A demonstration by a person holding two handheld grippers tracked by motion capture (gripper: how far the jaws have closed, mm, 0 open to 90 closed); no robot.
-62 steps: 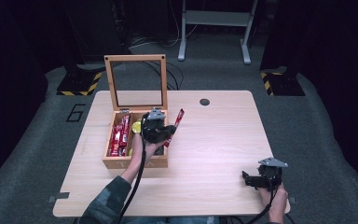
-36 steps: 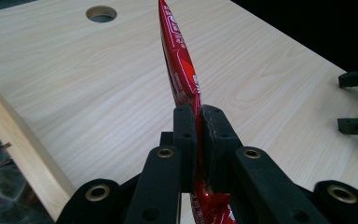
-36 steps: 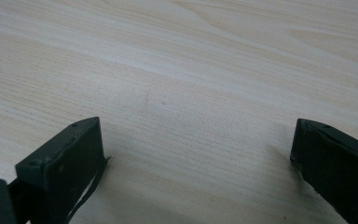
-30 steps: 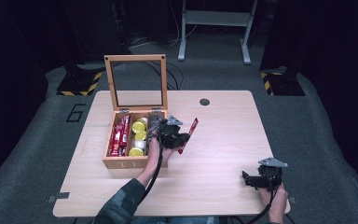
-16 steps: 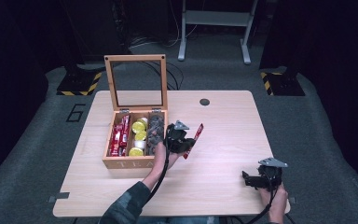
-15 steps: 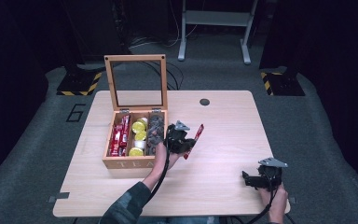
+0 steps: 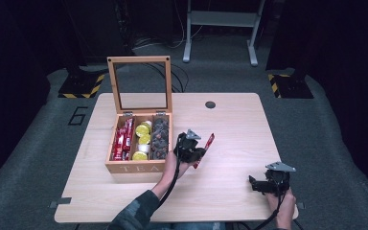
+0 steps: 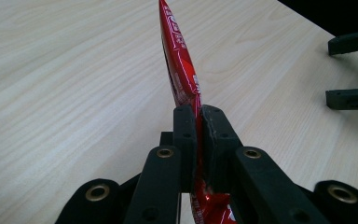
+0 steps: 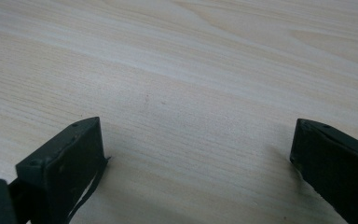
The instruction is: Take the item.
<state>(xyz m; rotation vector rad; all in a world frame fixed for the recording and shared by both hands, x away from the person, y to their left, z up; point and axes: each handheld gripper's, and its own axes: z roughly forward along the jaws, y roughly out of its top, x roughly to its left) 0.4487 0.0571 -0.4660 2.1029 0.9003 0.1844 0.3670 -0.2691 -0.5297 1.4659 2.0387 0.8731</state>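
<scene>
While your left gripper (image 8: 198, 122) fingers stay clenched on the red sachet (image 8: 179, 74), its long axis runs straight ahead, probably just above the desk (image 8: 56, 84); right gripper (image 9: 196, 154) released, farther off.

Left tongs (image 7: 197, 152) clamped tight above the table, right tongs (image 7: 255, 184) wide apart, resting low

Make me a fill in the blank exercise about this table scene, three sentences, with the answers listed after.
1. The left tool is shut on a long red ____.
2. The wooden box with its lid ____ stands to the left of the left tool in the high view.
3. The right tool, near the table's front right corner, has its jaws ____ with nothing between them.

Missing words: packet; open; open
</scene>
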